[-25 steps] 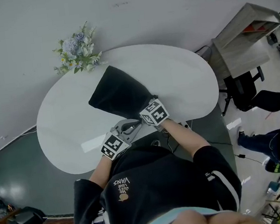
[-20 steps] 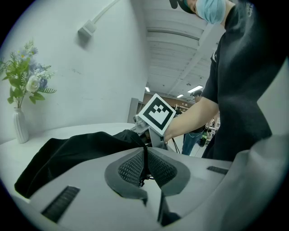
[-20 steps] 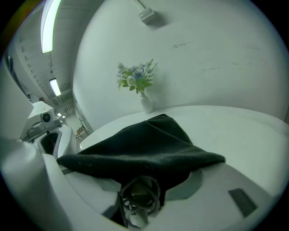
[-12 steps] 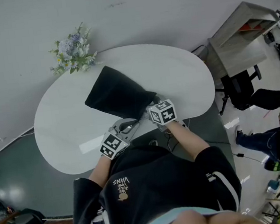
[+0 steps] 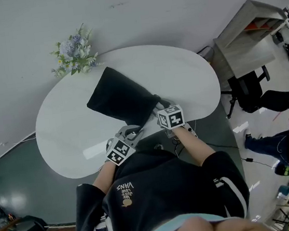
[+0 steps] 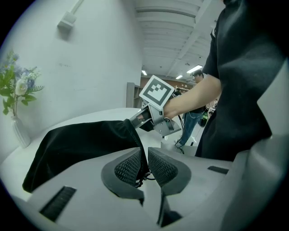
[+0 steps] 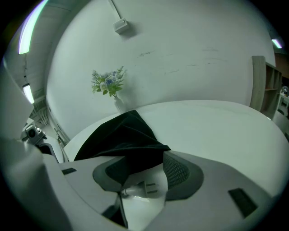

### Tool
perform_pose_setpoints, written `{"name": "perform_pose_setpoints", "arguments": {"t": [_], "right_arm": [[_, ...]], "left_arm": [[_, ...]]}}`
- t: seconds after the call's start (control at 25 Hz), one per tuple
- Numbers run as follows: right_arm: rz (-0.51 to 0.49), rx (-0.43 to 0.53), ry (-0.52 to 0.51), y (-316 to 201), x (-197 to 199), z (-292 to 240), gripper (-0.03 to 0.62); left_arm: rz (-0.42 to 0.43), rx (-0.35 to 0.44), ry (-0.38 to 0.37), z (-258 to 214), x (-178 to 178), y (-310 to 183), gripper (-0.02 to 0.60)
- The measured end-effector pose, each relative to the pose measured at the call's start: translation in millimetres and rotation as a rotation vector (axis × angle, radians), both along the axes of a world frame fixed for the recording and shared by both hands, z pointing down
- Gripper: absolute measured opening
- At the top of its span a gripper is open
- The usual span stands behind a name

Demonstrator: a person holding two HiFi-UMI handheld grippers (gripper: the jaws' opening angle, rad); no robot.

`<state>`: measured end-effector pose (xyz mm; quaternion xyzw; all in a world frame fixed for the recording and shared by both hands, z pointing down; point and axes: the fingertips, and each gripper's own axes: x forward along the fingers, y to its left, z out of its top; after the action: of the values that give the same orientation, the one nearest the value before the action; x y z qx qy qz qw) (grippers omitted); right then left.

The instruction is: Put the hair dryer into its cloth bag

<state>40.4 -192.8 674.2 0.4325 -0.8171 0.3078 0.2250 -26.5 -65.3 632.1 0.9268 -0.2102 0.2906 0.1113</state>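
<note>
Currently: black cloth bag (image 5: pixel 122 100) lies on the white table (image 5: pixel 186 76), closed end toward the flowers (image 5: pixel 74 53), mouth toward the person. The hair dryer itself is not visible in any view; the bag looks filled out, so it is judged to be inside. Left claw (image 6: pixel 143 164) is clenched on the bag's mouth edge, with a drawstring cord (image 6: pixel 145 173) showing between its pads. Right claw (image 7: pixel 144 170) is released, jaws wide apart at the other side of the mouth, cloth draped over one pad, nothing gripped. White plug (image 7: pixel 143 187) shows low between those jaws, outside the cloth. Judgement: bulk of task done; left to do is tucking the plug and its lead in, then drawing the mouth closed
</note>
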Motion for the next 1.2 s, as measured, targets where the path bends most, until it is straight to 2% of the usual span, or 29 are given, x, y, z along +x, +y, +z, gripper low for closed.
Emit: {"name": "perform_pose_setpoints", "arguments": {"t": [0.08, 0.36, 0.48, 0.76, 1.08, 1.2], "right_arm": [[0.020, -0.002, -0.003, 4, 6, -1, 0.195], [0.087, -0.012, -0.010, 22, 32, -3, 0.195], [0.106, -0.017, -0.020, 35, 40, -6, 0.195], [0.128, -0.025, -0.050, 68, 53, -15, 0.195], [0.115, -0.004, -0.082, 94, 63, -28, 0.195], [0.101, 0.031, -0.111, 101, 60, -43, 0.194]], "left_arm": [[0.021, -0.007, -0.038, 8, 1, 6, 0.045], [0.071, -0.055, -0.117, 28, 8, 23, 0.148], [0.063, -0.061, -0.147, 34, 10, 30, 0.197], [-0.048, -0.031, -0.134, 37, 10, 43, 0.270], [-0.198, 0.053, -0.119, 30, 16, 50, 0.284], [-0.268, 0.091, -0.082, 18, 17, 47, 0.284]]}}
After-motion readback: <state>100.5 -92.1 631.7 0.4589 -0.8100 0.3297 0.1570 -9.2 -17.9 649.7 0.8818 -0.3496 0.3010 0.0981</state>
